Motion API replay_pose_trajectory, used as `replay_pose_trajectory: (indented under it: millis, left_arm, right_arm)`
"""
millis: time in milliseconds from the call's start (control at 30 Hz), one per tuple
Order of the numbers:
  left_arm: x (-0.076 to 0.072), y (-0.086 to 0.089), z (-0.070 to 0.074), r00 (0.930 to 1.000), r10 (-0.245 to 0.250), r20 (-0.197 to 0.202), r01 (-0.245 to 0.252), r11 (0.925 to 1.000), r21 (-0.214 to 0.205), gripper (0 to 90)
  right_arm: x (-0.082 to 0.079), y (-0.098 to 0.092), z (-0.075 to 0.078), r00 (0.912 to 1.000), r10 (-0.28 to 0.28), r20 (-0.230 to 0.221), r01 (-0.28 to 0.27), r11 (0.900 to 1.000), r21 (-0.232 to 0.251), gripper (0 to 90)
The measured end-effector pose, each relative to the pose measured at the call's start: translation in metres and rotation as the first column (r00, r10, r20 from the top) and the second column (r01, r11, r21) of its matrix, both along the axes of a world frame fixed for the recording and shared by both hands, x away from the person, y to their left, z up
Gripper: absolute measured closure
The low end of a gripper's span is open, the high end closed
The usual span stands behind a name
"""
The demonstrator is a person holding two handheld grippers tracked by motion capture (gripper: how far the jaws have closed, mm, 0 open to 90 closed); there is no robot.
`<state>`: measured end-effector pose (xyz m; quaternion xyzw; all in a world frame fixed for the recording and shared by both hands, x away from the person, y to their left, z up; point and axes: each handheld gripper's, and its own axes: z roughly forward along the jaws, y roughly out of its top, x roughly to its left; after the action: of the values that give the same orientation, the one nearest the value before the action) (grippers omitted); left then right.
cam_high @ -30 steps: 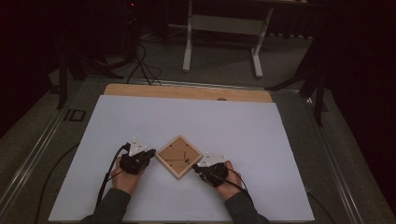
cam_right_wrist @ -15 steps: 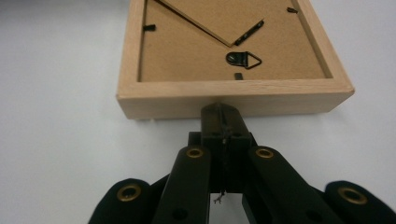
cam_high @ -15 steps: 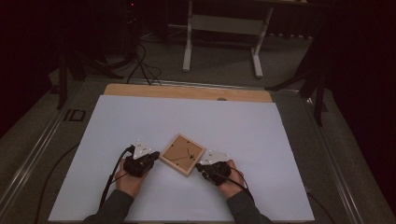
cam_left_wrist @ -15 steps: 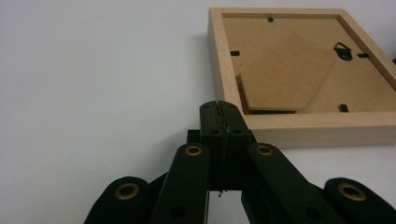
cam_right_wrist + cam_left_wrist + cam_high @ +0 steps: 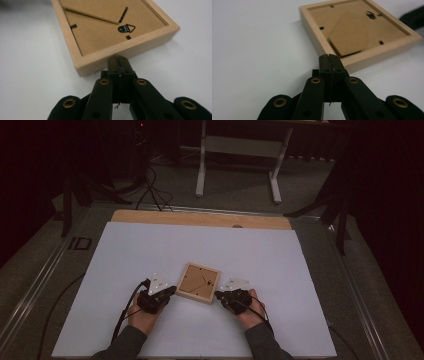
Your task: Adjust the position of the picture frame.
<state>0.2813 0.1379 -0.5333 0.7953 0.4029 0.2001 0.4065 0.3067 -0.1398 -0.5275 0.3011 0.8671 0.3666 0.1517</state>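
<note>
From the high view, a small wooden picture frame (image 5: 198, 283) lies face down near the front of the white table (image 5: 300, 270), turned a little askew, between the left gripper (image 5: 171, 291) and the right gripper (image 5: 218, 295). Each gripper points its tips at one side of the frame, at or just short of the wood.

In the left gripper view, the jaws are pressed together with nothing between them, their tips at the frame's (image 5: 359, 35) near edge. The fibreboard back panel sits recessed inside the wooden rim, with an easel stand (image 5: 350, 33) lying flat on it and small black turn clips around it.

In the right gripper view, the jaws are likewise closed and empty, tips against the rim near a corner of the frame (image 5: 117, 32). A metal hanger (image 5: 126, 28) sits on the back panel.

The frame looks light and stiff, but probably carries fragile glazing underneath. The solid rim is likely the safest place to grip; the thin stand and clips would bend.
</note>
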Motion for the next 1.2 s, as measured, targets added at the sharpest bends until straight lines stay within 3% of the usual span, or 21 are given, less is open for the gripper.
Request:
replay_pose_trajectory:
  millis: [167,233,1200]
  left_arm:
    - [-0.003,-0.006,0.000,0.9997,-0.025,0.002,0.025,0.9997,-0.002,89.9]
    - [-0.006,-0.013,0.001,0.9990,-0.043,0.013,0.043,0.9988,0.023,89.9]
    - [-0.011,-0.021,-0.002,0.9986,-0.047,0.026,0.047,0.9989,0.009,89.8]
  right_arm:
    - [0.003,-0.008,0.005,0.9998,-0.015,-0.015,0.016,0.9977,0.066,89.8]
    - [0.003,-0.010,0.007,0.9997,-0.025,-0.003,0.025,0.9978,0.062,89.8]
    - [0.012,-0.015,0.004,0.9964,-0.084,0.014,0.083,0.9939,0.073,89.7]
